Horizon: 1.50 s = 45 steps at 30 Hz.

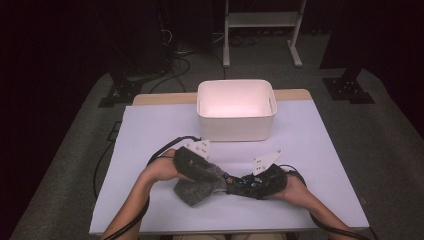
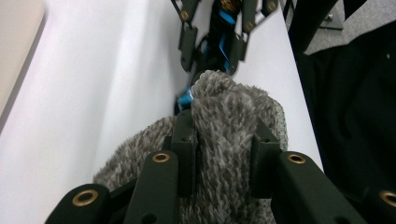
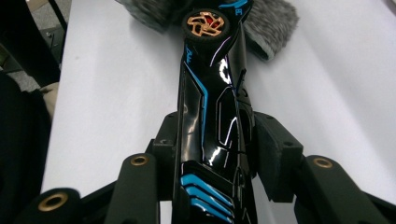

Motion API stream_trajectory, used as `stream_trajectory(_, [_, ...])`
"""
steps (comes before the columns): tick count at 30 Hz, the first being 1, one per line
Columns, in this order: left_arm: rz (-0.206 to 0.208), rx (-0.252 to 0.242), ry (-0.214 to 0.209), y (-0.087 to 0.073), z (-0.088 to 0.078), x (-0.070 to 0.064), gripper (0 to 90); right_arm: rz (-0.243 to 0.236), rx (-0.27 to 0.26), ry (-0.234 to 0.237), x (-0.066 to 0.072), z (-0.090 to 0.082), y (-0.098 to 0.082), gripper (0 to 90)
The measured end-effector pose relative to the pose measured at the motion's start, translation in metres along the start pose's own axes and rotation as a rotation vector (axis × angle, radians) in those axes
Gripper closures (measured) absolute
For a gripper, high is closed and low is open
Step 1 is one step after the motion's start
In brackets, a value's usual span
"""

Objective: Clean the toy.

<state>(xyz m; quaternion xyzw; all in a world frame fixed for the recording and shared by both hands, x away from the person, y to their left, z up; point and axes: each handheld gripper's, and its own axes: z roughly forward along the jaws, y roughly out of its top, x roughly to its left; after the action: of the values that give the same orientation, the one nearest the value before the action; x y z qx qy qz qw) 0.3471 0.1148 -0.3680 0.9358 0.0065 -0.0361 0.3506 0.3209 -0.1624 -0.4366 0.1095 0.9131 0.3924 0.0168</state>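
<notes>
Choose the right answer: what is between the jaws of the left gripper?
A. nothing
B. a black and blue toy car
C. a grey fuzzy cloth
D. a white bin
C: in the left gripper view the left gripper has both black jaws pressed on the grey fuzzy cloth; the black and blue toy car sits in the right gripper.

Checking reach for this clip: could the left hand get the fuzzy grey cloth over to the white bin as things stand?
Probably yes. The left tongs are shut on the fuzzy grey cloth, and bare table lies between them and the white bin, whose top is open. The toy car in the right tongs touches the cloth's far end.
</notes>
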Motion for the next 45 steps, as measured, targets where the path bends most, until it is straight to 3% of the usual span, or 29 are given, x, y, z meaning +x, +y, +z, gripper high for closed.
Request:
stream_trajectory(4, [-0.03,0.012,0.029,-0.017,-0.016,-0.004,69.7,-0.033,0.004,0.035,-0.001,0.016,0.016,55.6])
stream_trajectory(7, [-0.042,-0.014,0.023,-0.024,-0.021,-0.005,69.0,-0.071,0.017,0.053,0.0,0.03,0.031,55.5])
stream_trajectory(9, [-0.046,-0.031,0.013,-0.025,-0.019,-0.007,69.0,-0.087,0.024,0.069,-0.001,0.038,0.04,55.5])
stream_trajectory(14, [-0.036,-0.017,0.004,-0.023,-0.009,-0.005,69.0,-0.103,0.024,0.083,-0.001,0.051,0.052,55.4])
stream_trajectory(17, [-0.032,-0.03,-0.011,-0.025,-0.006,-0.003,70.5,-0.104,0.022,0.083,-0.001,0.05,0.051,54.2])
stream_trajectory(19, [-0.033,-0.034,-0.011,-0.026,-0.006,-0.003,70.5,-0.111,0.016,0.073,0.0,0.047,0.049,45.7])
stream_trajectory(22, [-0.029,-0.033,-0.003,-0.026,-0.007,-0.005,70.3,-0.088,0.015,0.049,0.001,0.038,0.04,40.2])
stream_trajectory(30, [0.021,-0.021,0.014,-0.006,-0.008,-0.006,70.4,-0.032,-0.022,0.011,0.002,0.016,0.017,50.3])
stream_trajectory(33, [0.035,-0.022,0.007,0.005,0.0,-0.004,70.7,-0.022,-0.042,0.03,0.002,0.013,0.015,63.3])
stream_trajectory(35, [0.046,-0.014,-0.016,0.011,0.011,-0.004,70.5,-0.022,-0.048,0.029,0.004,0.014,0.015,64.0])
stream_trajectory(38, [0.068,0.042,-0.012,0.017,0.027,-0.007,66.7,-0.025,-0.058,0.021,0.006,0.016,0.013,63.9])
stream_trajectory(45, [0.114,0.042,0.086,0.02,0.035,-0.015,52.8,-0.009,-0.066,0.022,0.005,0.016,0.011,63.7])
